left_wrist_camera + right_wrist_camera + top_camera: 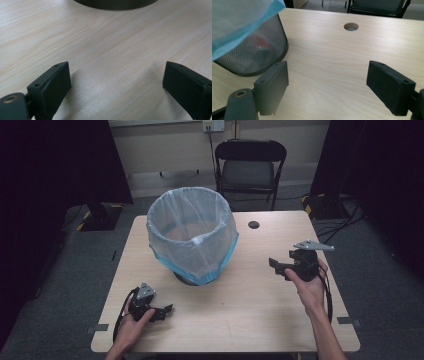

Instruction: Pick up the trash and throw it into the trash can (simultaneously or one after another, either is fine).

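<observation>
Wooden table (260,310), mesh bin (192,236) under translucent blue-edged liner (220,260)

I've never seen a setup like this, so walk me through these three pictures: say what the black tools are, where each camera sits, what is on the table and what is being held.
A person sits at a wooden table, holding a hand-held two-jaw clamp in each hand. The high view looks down from above: the left gripper is near the front edge, the right gripper farther right. The other two pictures come from cameras riding on the tools, looking along their black jaws. Both sets of jaws stand wide open with bare tabletop between them, so nothing is held. On the table stands a mesh wastebasket lined with a pale blue bag. A round cable hole is in the tabletop, and a folding chair stands beyond.
</observation>
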Demonstrator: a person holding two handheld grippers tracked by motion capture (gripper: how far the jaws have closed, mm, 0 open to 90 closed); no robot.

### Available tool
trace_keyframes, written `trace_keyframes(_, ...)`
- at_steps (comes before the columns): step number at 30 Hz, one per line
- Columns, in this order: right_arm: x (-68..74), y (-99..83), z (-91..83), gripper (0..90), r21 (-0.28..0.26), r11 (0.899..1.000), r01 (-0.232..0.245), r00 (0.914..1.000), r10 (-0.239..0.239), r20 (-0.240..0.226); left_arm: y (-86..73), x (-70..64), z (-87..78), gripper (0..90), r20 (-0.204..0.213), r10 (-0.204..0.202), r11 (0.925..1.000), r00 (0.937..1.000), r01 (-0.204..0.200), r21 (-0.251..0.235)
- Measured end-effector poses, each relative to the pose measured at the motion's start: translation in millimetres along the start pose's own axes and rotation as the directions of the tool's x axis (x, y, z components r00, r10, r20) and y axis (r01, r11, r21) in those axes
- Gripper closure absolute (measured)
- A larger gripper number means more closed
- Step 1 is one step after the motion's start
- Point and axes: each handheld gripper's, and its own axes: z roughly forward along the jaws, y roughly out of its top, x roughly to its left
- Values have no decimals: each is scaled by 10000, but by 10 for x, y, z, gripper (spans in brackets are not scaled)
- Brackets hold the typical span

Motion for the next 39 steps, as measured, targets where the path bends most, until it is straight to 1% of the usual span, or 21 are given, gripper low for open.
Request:
trace_keyframes(1,-29,-78,15,172,83,9999,-111,9999,111,44,0,0,0,75,0,5,10000,10000,-5,4)
trace_keyframes(3,-39,-106,21,172,112,9998,-151,9999,150,86,0,0,0,75,0,0,10000,10000,0,2)
trace_keyframes(7,-88,-251,37,163,287,9990,-354,9986,342,397,0,0,0,75,-3,-2,10000,10000,2,0)
trace_keyframes(9,-108,-309,42,163,347,9982,-496,9978,481,447,-1,0,1,75,15,-3,10000,10000,3,-20)
trace_keyframes(11,-120,-371,51,163,426,9979,-490,9975,467,532,0,0,0,75,16,-6,10000,10000,6,-13)
trace_keyframes(12,-136,-442,65,163,577,9968,-552,9970,519,566,-1,1,1,75,17,-3,10000,10000,3,-19)
trace_keyframes(14,-140,-470,72,163,629,9964,-566,9968,529,600,-1,0,1,74,17,-5,10000,10000,5,-20)
trace_keyframes(16,-163,-554,92,163,817,9951,-559,9964,504,677,-1,1,1,75,16,-3,10000,10000,3,-19)
trace_keyframes(17,-186,-623,109,164,935,9937,-610,9954,536,791,-1,0,1,75,16,-5,10000,10000,5,-20)
trace_keyframes(19,-196,-648,116,164,988,9932,-613,9952,533,815,-1,1,1,75,15,-3,10000,10000,3,-20)
trace_keyframes(21,-223,-754,148,163,1252,9899,-662,9945,552,893,-1,1,1,75,16,-1,10000,10000,1,-18)
trace_keyframes(22,-223,-754,148,163,1252,9899,-662,9945,552,893,-1,0,1,75,11,-1,10000,10000,1,-19)
trace_keyframes(23,-235,-814,160,163,1398,9879,-676,9940,547,944,0,0,0,74,-4,0,10000,10000,0,2)
trace_keyframes(24,-235,-814,160,163,1398,9879,-676,9940,547,944,0,0,0,74,-1,3,10000,10000,-3,3)
trace_keyframes(28,-245,-910,174,162,1578,9847,-736,9929,575,1042,0,0,0,75,0,-3,10000,10000,3,0)
trace_keyframes(29,-246,-950,187,159,1766,9811,-791,9922,604,1092,0,0,1,75,11,-4,10000,10000,4,-13)
trace_keyframes(31,-247,-962,193,160,1794,9807,-774,9924,586,1081,0,0,0,75,0,-2,10000,10000,2,-4)
trace_keyframes(32,-243,-980,203,159,1910,9780,-836,9916,626,1133,0,0,0,75,-2,-1,10000,10000,1,0)
trace_keyframes(33,-239,-1018,227,159,2040,9765,-690,9904,424,1316,0,0,0,75,-4,-2,10000,10000,2,0)
trace_keyframes(36,-234,-1056,243,156,2083,9757,-682,9898,400,1365,0,0,0,75,-2,0,10000,10000,0,1)
trace_keyframes(39,-186,-1082,246,156,2103,9769,-382,9859,24,1676,-1,0,1,75,16,-3,10000,10000,3,-19)
